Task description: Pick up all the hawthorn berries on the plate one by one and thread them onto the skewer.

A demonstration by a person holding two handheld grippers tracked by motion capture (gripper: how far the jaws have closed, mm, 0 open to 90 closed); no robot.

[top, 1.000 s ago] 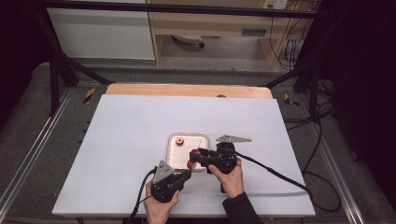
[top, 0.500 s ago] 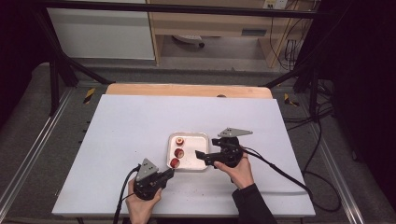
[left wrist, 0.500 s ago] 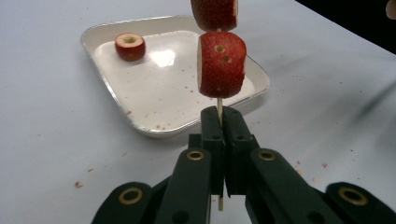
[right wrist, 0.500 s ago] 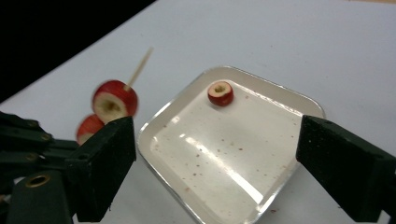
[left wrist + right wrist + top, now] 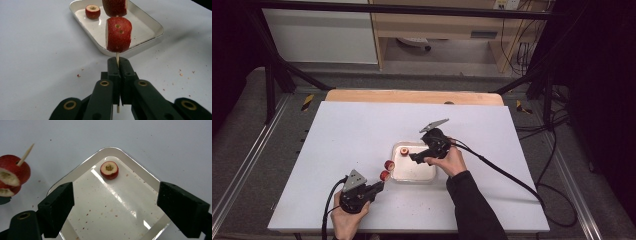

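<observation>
High view first: the left gripper [image 5: 381,186] sits at the lower left of the surface [image 5: 337,135], clamped on a skewer [image 5: 383,181] that points up and right toward the tray [image 5: 414,173]. Two fruit pieces [image 5: 387,170] are threaded on it, just off the tray's left edge. The right gripper [image 5: 411,156] hovers over the tray in the middle of the frame, and the loose fruit piece [image 5: 403,151] lies just left of its tips, so the right hand is clearly the nearer one for picking it up.

Left gripper view: jaws pinched tight on the skewer [image 5: 117,60], which runs straight up the frame. The two pieces stack along it, one at center [image 5: 118,34] and one cut off by the top edge [image 5: 115,7]. The loose piece [image 5: 92,11] is at the upper left, inside the tray [image 5: 155,30].

Right gripper view: its jaws have just opened and stand wide with nothing between them. The loose piece [image 5: 109,170] sits dead ahead, hollow side up, in the tray's far corner [image 5: 110,150]. The skewer tip [image 5: 26,153] pokes out at far left.

Count: one skewer, one tray, three fruit pieces. They look like cored hawthorn, but I can't be sure.
</observation>
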